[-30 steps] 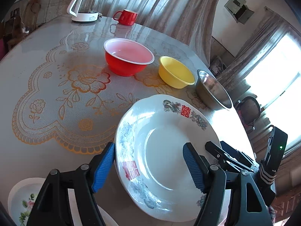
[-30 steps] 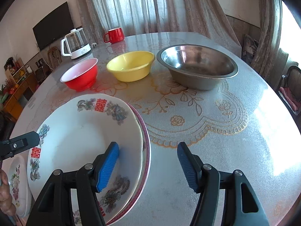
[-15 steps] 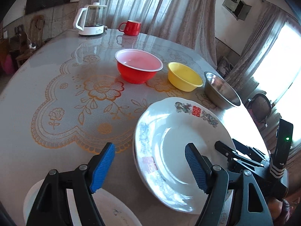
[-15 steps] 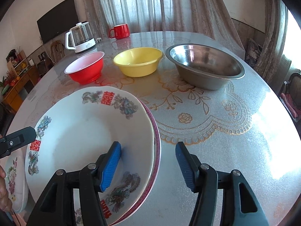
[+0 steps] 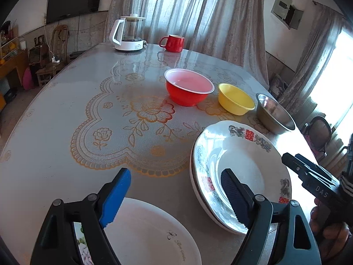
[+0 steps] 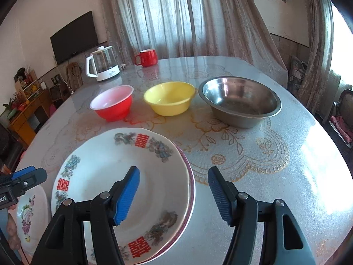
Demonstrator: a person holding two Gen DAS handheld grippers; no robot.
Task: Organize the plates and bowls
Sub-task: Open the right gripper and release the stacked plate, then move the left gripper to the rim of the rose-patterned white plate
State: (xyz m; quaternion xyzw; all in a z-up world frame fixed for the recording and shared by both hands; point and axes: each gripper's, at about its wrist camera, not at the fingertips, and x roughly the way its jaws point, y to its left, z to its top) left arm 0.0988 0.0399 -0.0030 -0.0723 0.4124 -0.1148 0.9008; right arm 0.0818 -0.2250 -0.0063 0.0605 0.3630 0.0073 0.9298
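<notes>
A white plate with dragons and red characters lies on a red-rimmed plate at the table's near side. My right gripper is open and straddles their right rim without pressing. The same stack sits to the right in the left wrist view. My left gripper hangs with its jaws opening and nothing between them, above a white floral plate. Farther back stand a red bowl, a yellow bowl and a steel bowl in a row.
A glass kettle and a red mug stand at the table's far edge. The lace-patterned table cover is bare in the middle left. A chair stands off the right edge.
My left gripper let go of the dragon plate, drew back to the left and opened wider; it now hangs over the floral plate. The right gripper rose slightly.
</notes>
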